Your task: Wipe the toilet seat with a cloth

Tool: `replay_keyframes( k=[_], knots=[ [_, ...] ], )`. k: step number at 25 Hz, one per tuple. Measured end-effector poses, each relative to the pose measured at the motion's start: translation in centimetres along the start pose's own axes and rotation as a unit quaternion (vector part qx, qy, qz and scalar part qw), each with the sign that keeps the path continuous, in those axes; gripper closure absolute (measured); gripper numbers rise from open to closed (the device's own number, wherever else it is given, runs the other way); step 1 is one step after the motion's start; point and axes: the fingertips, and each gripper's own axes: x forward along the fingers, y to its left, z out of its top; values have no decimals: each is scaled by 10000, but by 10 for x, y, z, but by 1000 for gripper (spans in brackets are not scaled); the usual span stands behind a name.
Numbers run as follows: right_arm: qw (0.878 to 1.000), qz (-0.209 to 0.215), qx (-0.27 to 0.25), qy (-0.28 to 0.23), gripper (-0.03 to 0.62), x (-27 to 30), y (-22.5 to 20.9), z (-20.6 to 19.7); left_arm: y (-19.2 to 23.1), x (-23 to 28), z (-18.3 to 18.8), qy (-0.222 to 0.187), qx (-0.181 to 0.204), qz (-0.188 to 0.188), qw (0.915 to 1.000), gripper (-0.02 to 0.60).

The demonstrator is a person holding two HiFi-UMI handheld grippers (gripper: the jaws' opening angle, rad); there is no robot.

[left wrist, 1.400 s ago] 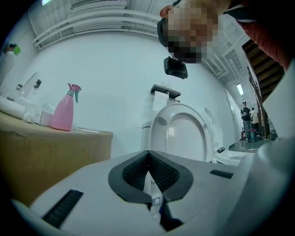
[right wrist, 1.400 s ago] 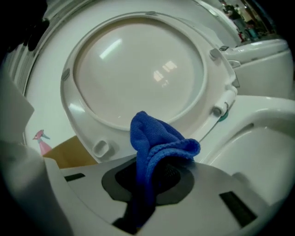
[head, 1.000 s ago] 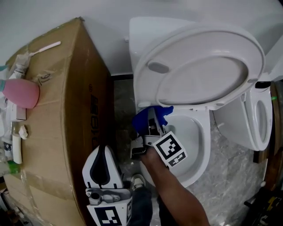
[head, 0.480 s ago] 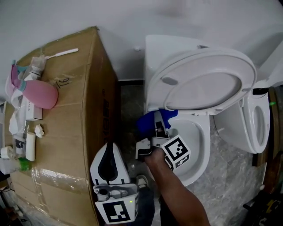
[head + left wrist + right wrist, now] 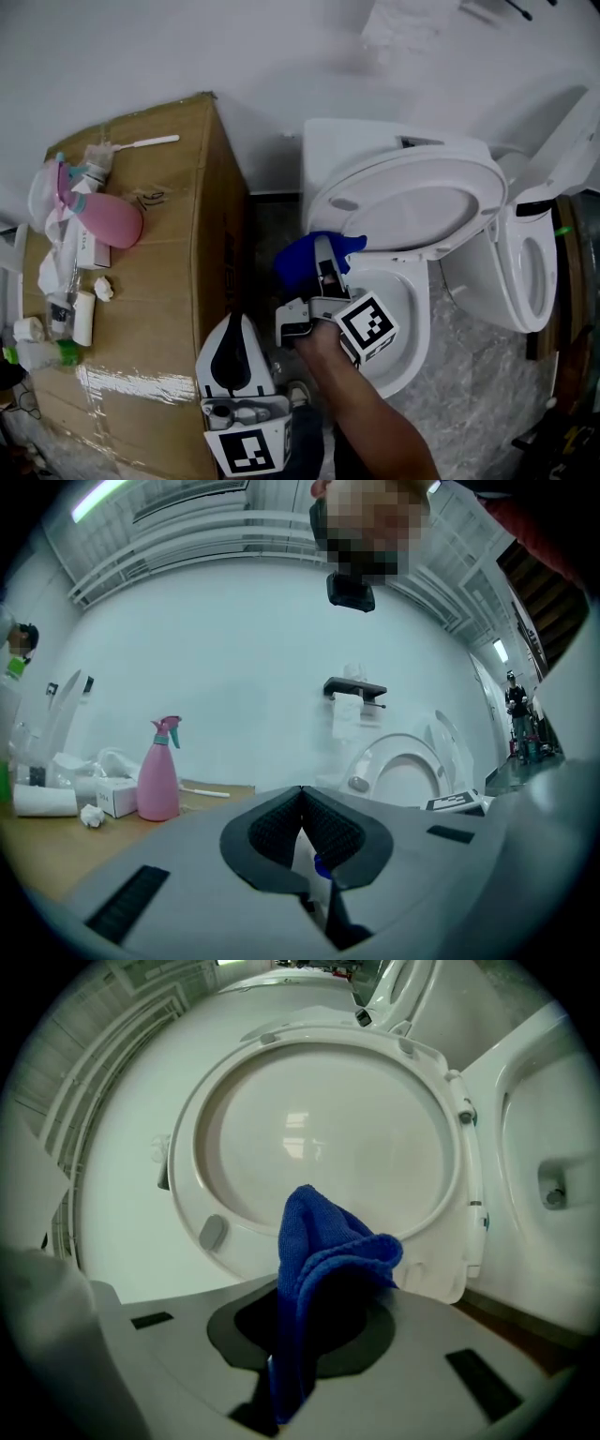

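Toilet open, seat tipped up toward the tank. Left gripper sits low by the cardboard box, jaws pressed together, empty. Right gripper pinches the bunched blue cloth just beside the seat's lower left rim; contact unclear. Reads as the start of a wipe pass. Next: press the cloth onto the ring and sweep along it.

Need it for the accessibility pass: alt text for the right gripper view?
The right gripper is shut on a blue cloth, which stands up before the raised white toilet seat and lid. Part of another toilet shows at the right edge.
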Motion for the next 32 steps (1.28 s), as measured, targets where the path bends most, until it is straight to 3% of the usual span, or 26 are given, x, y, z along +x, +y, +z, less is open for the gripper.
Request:
replay_keyframes(
  k=[9,17,21,24,26,27,28,30,32],
  knots=[
    [9988,495,-60,12,528,0,86,15,0,6,67,-539,166,21,9984,566],
    [9988,455,-73,177,528,-7,111,18,-11,6,80,-295,68,-93,9995,566],
    [9954,798,-495,198,528,-9,139,24,-11,9,95,-516,142,-44,9986,566],
    [9851,1014,-1368,255,528,-5,165,33,-13,12,100,-572,169,-37,9982,566],
    [9659,827,-2404,488,528,0,170,33,-18,14,100,-543,146,-49,9984,566],
    [9453,704,-3122,629,530,0,169,32,-20,15,101,-541,138,-55,9984,566],
    [9158,605,-3900,740,530,0,169,29,-23,16,102,-546,134,-62,9984,566],
    [8446,510,-5264,837,530,-2,168,27,-29,19,102,-554,133,-98,9983,566],
    [7808,537,-6177,770,530,-4,172,28,-36,22,101,-542,147,-155,9983,566]
  ],
)
